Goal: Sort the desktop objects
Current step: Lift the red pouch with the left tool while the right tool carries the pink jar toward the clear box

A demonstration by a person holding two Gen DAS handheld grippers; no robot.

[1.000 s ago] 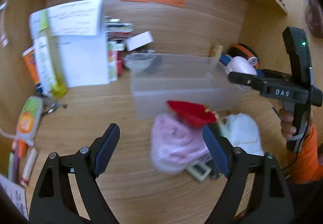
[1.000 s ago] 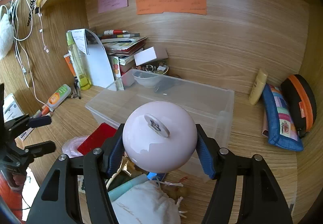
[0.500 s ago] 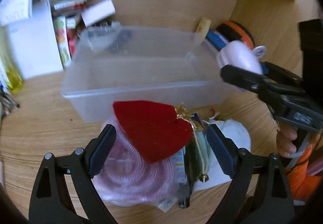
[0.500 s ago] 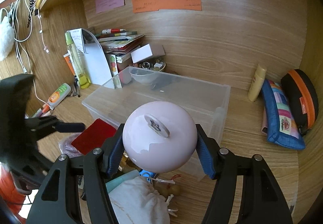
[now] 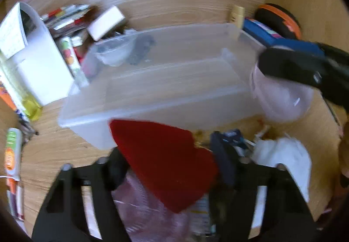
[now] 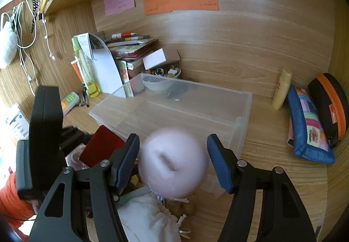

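Note:
A flat red pouch (image 5: 165, 163) lies on top of a pile in front of the clear plastic box (image 5: 152, 111). My left gripper (image 5: 169, 154) is closing, and its pads press the pouch's two side edges. In the right wrist view the pouch (image 6: 100, 146) shows at the left. My right gripper (image 6: 172, 139) stands open. The pink ball (image 6: 173, 163) is blurred, with a gap to each pad, and sits low by the near corner of the box (image 6: 246, 98). From the left wrist view the ball (image 5: 281, 98) hangs under a right finger (image 5: 290, 65).
The pile holds a white drawstring bag (image 6: 148, 220) and a pink plastic bag (image 5: 148, 209). Right of the box lie a blue pencil case (image 6: 305, 128), an orange-black case (image 6: 331, 102) and a yellow tube (image 6: 282, 89). Books (image 6: 130, 45) and a bowl (image 6: 161, 84) stand behind it.
My left gripper came forward and down over the pile and narrowed onto the red pouch. The pink ball, gripped before, has slipped lower out of the right pads.

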